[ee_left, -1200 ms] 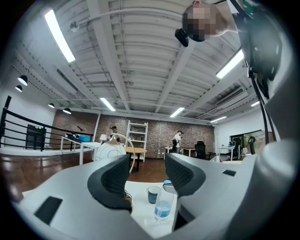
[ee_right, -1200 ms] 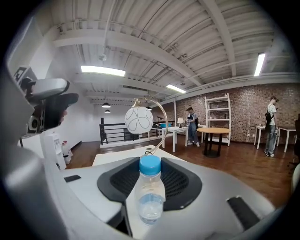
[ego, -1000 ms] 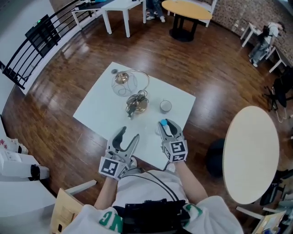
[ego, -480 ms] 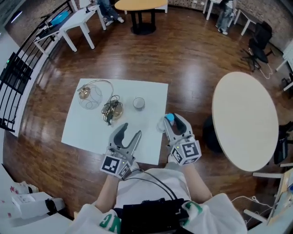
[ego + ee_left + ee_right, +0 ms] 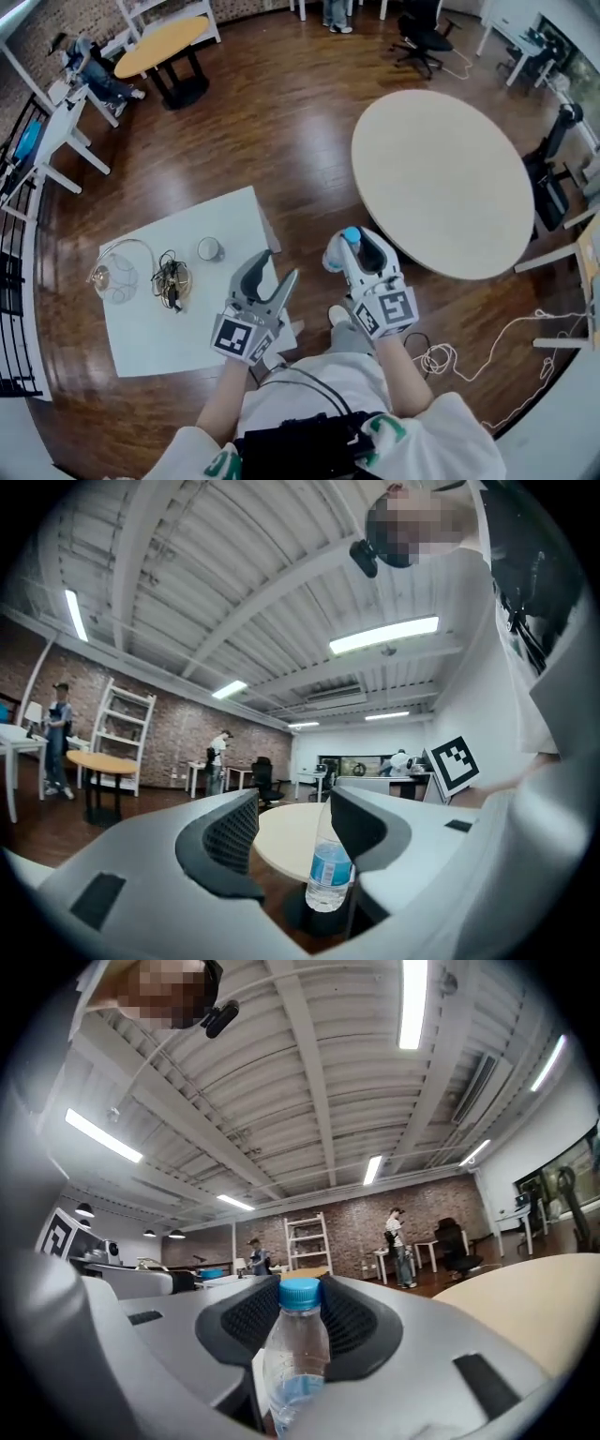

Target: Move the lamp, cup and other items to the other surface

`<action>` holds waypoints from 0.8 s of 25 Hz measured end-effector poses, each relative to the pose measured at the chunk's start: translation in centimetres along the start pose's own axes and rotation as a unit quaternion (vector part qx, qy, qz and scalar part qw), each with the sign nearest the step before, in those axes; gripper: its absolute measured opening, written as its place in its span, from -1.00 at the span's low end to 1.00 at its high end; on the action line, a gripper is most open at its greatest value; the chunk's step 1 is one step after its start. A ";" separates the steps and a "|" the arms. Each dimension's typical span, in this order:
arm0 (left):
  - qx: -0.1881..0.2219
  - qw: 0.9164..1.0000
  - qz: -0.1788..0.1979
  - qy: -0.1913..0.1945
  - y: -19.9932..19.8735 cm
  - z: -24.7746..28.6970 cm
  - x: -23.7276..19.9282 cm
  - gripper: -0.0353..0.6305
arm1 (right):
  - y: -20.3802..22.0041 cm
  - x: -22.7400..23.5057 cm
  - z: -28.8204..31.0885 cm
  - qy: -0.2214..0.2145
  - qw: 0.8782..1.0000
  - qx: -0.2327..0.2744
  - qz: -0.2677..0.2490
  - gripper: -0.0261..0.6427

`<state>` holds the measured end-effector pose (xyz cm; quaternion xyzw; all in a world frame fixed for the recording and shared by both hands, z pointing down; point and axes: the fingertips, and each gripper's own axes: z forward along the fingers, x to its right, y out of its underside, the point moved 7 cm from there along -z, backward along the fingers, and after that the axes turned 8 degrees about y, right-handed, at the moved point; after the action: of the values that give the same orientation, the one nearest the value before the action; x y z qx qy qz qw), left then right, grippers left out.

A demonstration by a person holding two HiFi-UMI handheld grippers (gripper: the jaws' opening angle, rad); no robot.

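lamp [image 5: 114,278], cup [image 5: 209,248] on table [image 5: 173,339]; bottle [image 5: 337,255] in right hand-held gripper [image 5: 360,245]

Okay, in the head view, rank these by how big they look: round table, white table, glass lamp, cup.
Round table and white table: about alike, so unranked.
Then glass lamp.
Then cup, smallest.

The right tool [image 5: 359,249], carrying the bottle [image 5: 337,256], moves off the white table [image 5: 159,328] and now sits over the floor near the round table [image 5: 441,178]. The left tool [image 5: 274,269] shifts from the near edge to the right edge.
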<state>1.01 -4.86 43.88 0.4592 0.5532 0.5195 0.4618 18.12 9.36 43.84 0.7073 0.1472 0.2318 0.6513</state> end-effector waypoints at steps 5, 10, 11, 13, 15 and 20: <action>-0.007 0.995 -0.016 0.093 1.0 8.3 3.0 -0.24 | -0.7 8.1 -3.2 0.089 0.996 -0.002 -0.022 -0.47; -0.017 0.983 -0.037 0.178 2.3 15.6 6.3 -0.24 | -0.3 15.4 -7.4 0.182 0.982 -0.031 -0.031 -0.47; -0.017 0.979 -0.042 0.198 2.4 17.3 7.3 -0.24 | -0.3 17.4 -8.6 0.206 0.977 -0.037 -0.034 -0.47; -0.013 0.972 -0.043 0.229 2.8 21.4 9.3 -0.24 | 0.0 22.0 -10.5 0.242 0.968 -0.051 -0.041 -0.47; -0.004 0.967 -0.036 0.250 4.0 25.9 11.1 -0.24 | 1.2 26.7 -11.8 0.266 0.960 -0.072 -0.048 -0.47; -0.013 0.949 -0.041 0.311 7.3 35.0 15.9 -0.24 | 3.3 36.5 -14.8 0.337 0.933 -0.110 -0.069 -0.47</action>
<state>33.39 16.38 49.46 0.2453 0.6813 0.6241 0.2935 41.10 40.28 52.74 0.4997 0.3798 0.4257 0.6517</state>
